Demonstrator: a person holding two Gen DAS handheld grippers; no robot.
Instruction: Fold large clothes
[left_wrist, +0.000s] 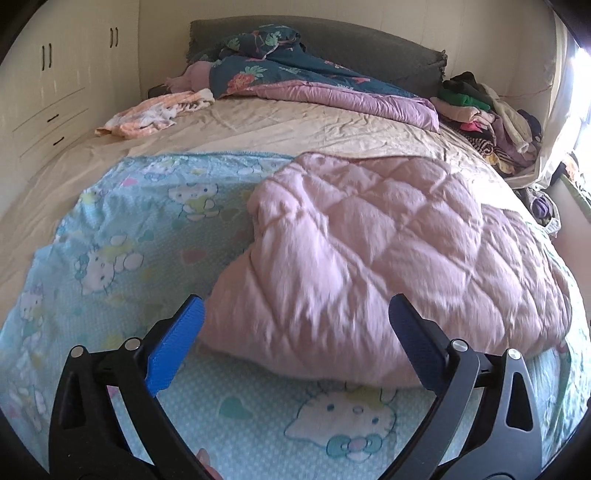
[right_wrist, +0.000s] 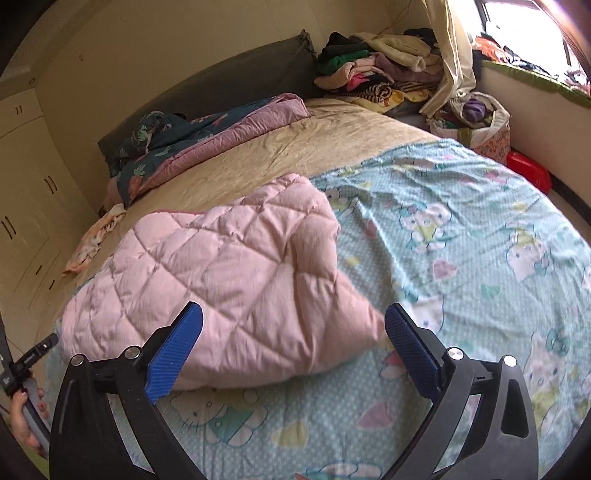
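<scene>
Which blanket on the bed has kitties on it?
The light blue sheet spread flat under the pink quilt. The pink one is plain; the dark one by the headboard has flowers.

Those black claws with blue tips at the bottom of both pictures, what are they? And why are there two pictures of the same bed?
They are hand-held grabbers: a person carries one in each hand, and each has a small camera looking along its fingers. One picture comes from the left gripper, the other from the right gripper. Both stand wide open and hold nothing. In front of them a folded pink quilted blanket lies on a light blue cartoon-cat sheet, spread over the beige bed. At the far end sit a dark floral quilt and a pile of mixed clothes.
</scene>
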